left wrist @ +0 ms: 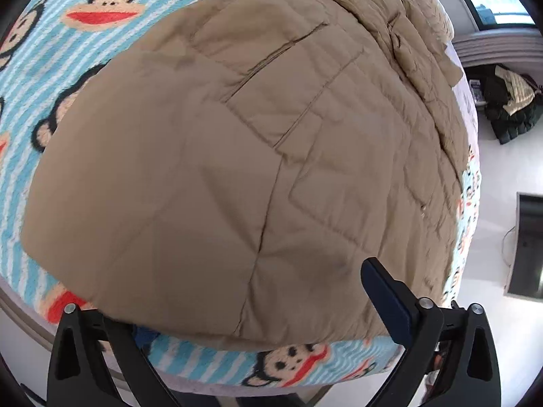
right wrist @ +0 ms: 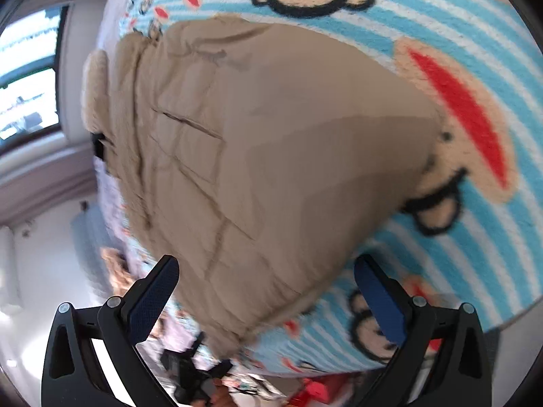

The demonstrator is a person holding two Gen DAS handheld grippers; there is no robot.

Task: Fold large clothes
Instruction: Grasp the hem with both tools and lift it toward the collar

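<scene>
A large tan quilted jacket (left wrist: pixel 258 142) lies spread on a bed covered by a blue striped monkey-print blanket (left wrist: pixel 51 44). My left gripper (left wrist: pixel 251 308) is open at the jacket's near hem; its right finger (left wrist: pixel 383 291) rests above the fabric and its left finger is hidden under the hem. In the right wrist view the same jacket (right wrist: pixel 271 156) lies on the blanket (right wrist: pixel 458 51). My right gripper (right wrist: pixel 268 285) is open, its fingers standing on either side of the jacket's near corner. That view is blurred.
The bed's edge runs close in front of both grippers. Dark clothes (left wrist: pixel 509 101) lie piled on the white floor to the right of the bed. A dark flat panel (left wrist: pixel 527 244) stands further right. A window (right wrist: pixel 27 78) is at the left.
</scene>
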